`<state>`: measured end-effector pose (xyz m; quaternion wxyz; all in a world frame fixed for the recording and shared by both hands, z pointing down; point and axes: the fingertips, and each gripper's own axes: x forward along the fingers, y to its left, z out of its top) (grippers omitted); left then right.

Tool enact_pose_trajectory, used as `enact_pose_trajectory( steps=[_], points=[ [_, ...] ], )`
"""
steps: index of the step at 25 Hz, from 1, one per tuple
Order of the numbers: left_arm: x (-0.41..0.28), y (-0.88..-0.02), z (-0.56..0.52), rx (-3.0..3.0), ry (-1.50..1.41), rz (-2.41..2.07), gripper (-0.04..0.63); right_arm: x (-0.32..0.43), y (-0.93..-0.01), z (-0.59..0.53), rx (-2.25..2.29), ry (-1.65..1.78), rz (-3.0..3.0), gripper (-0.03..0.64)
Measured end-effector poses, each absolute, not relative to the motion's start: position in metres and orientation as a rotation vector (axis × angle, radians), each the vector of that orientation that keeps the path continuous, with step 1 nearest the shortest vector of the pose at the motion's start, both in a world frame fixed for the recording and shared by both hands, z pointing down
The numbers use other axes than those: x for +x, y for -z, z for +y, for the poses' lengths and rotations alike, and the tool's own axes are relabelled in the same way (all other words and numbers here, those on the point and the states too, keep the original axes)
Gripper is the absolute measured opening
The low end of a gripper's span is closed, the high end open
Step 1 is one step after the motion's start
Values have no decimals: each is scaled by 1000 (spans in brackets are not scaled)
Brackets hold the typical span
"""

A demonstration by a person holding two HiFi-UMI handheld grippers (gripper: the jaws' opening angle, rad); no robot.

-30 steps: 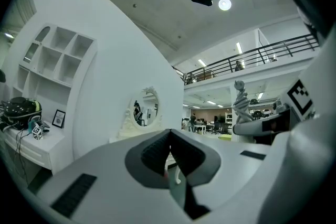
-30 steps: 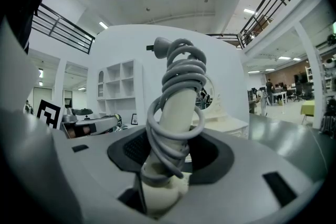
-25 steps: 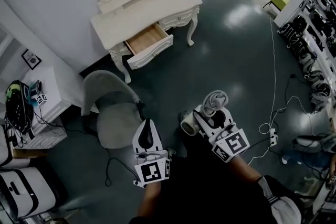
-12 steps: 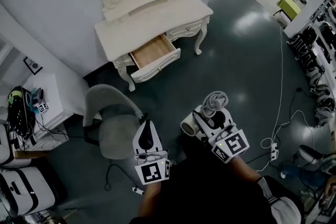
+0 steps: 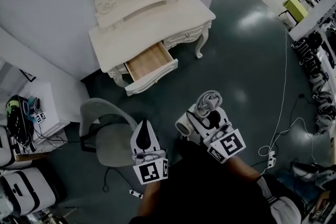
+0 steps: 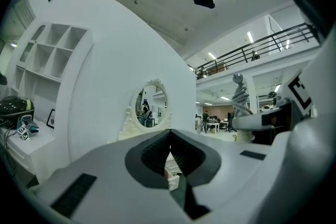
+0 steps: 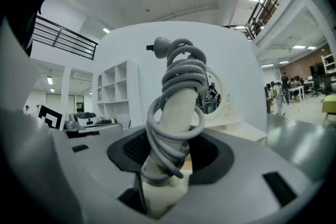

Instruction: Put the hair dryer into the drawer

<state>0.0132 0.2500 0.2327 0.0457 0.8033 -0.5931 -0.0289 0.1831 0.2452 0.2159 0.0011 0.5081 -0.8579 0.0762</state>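
Observation:
A cream dressing table (image 5: 157, 13) with an oval mirror stands against the wall at the top of the head view. Its left drawer (image 5: 150, 62) is pulled open and looks bare inside. My right gripper (image 5: 209, 114) is shut on the handle of a white hair dryer (image 5: 185, 126), and a grey cord (image 5: 209, 99) is coiled around the handle. In the right gripper view the hair dryer handle (image 7: 176, 107) rises between the jaws of the right gripper (image 7: 168, 161). My left gripper (image 5: 145, 132) is shut and holds nothing. In the left gripper view the left gripper (image 6: 169, 139) points at the mirror (image 6: 151, 107).
A grey chair (image 5: 107, 134) stands on the dark floor between me and the table, just left of the left gripper. At the far left a low white cabinet (image 5: 50, 107) carries a helmet (image 5: 17, 115). A thin cable (image 5: 283, 97) and a power strip (image 5: 271, 155) lie on the floor to the right.
The dressing table and its open drawer have come closer and sit lower in the head view. Both grippers keep their hold and place in front of me.

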Motion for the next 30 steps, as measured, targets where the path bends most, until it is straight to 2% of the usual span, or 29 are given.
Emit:
enact_pose_trajectory(
  steps=[13, 30],
  points=[
    [34, -232, 190, 2376, 48, -1950, 23, 224, -229, 165, 1511, -265, -2734, 213],
    [6, -255, 97, 2373, 8, -1912, 23, 194, -254, 61, 1500, -289, -2693, 215]
  ],
)
